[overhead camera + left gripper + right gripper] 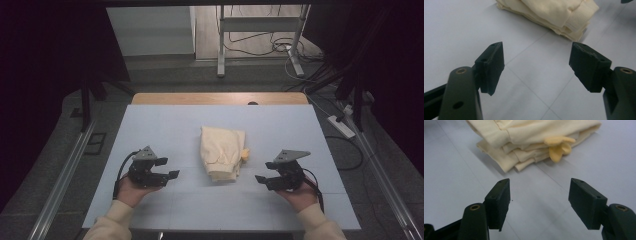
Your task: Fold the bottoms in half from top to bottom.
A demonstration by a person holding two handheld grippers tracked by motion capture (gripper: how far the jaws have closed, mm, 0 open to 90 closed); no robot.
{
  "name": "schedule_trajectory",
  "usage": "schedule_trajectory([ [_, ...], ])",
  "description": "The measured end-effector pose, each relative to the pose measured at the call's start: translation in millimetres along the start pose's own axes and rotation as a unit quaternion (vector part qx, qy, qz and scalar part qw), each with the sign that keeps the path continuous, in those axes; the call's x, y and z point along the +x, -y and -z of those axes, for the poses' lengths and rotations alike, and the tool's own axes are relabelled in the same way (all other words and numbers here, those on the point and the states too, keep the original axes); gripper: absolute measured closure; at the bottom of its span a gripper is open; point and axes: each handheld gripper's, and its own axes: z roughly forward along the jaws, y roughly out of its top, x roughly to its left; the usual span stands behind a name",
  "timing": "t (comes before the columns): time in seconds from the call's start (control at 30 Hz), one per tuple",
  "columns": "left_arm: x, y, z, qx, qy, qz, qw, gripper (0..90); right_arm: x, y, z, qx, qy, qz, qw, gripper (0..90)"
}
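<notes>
Black fingers of left gripper: released, nothing between. Right gripper: fingers released, likewise bare. Folded cream garment: flat on pale blue desk, between both grippers, touching neither.

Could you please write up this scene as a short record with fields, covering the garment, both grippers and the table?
garment: folded cream garment, lying mid-table, untouched
detail: yellow tag or tie sticking out of its side
left gripper: left gripper, open, nothing between the jaws, left of the garment and apart from it
right gripper: right gripper, open, nothing between the jaws, right of the garment and apart from it
surface: pale blue table cover on a wooden table
</notes>
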Motion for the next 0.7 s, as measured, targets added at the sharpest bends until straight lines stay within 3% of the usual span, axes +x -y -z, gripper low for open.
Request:
schedule_trajectory([
  [0.33, -0.4, 16.9, 11.2, 0.005, -0.011, 0.003, 0.9999, 28.8, -8.4, 26.4, 26.6, -0.011, 0.011, -0.012, 0.9998, 33.7],
  [0.7, 1.1, 19.7, 13.9, 0.003, -0.011, 0.006, 0.9999, 28.4, -9.1, 29.2, 29.0, -0.011, 0.013, -0.007, 0.9998, 32.5],
])
